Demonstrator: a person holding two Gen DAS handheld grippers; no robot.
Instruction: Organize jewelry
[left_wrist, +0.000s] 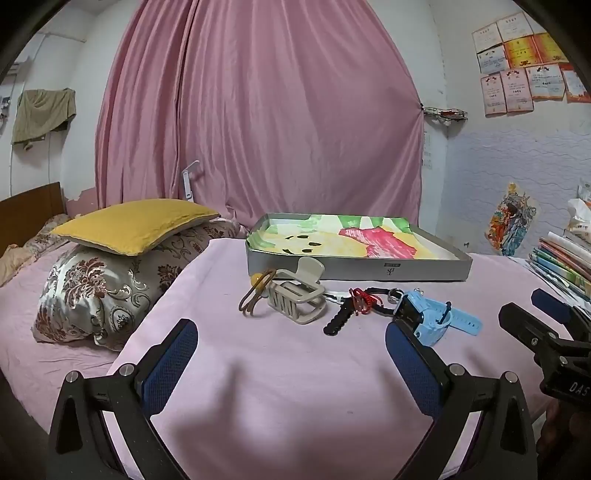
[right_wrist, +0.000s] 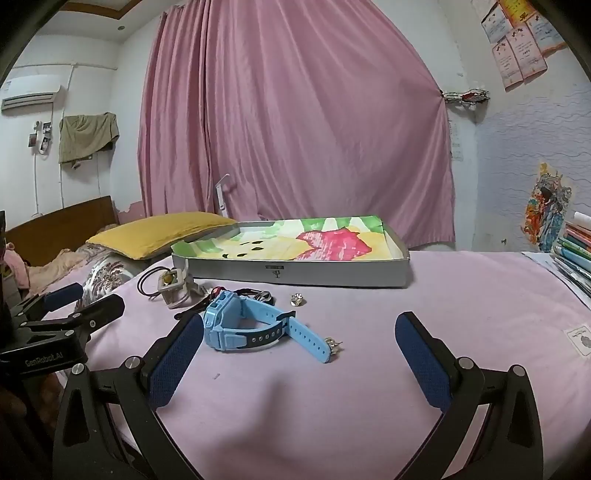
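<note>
A shallow grey box (left_wrist: 354, 267) (right_wrist: 295, 275) lined with a bright painted sheet lies at the back of the pink-covered surface. In front of it lie a beige claw hair clip (left_wrist: 297, 297) (right_wrist: 173, 288), brown hair ties (left_wrist: 255, 291), a black and red band (left_wrist: 351, 308), a light blue watch (left_wrist: 432, 314) (right_wrist: 236, 328), a small silver earring (right_wrist: 296, 299) and another (right_wrist: 334, 345) by the strap end. My left gripper (left_wrist: 291, 339) is open, short of the items. My right gripper (right_wrist: 301, 332) is open, its left pad beside the watch, nothing held.
A yellow pillow (left_wrist: 136, 225) on a floral pillow (left_wrist: 107, 291) lies at the left, on a lower bed. A stack of books (left_wrist: 565, 258) (right_wrist: 576, 247) stands at the right edge. A pink curtain (left_wrist: 258, 110) hangs behind.
</note>
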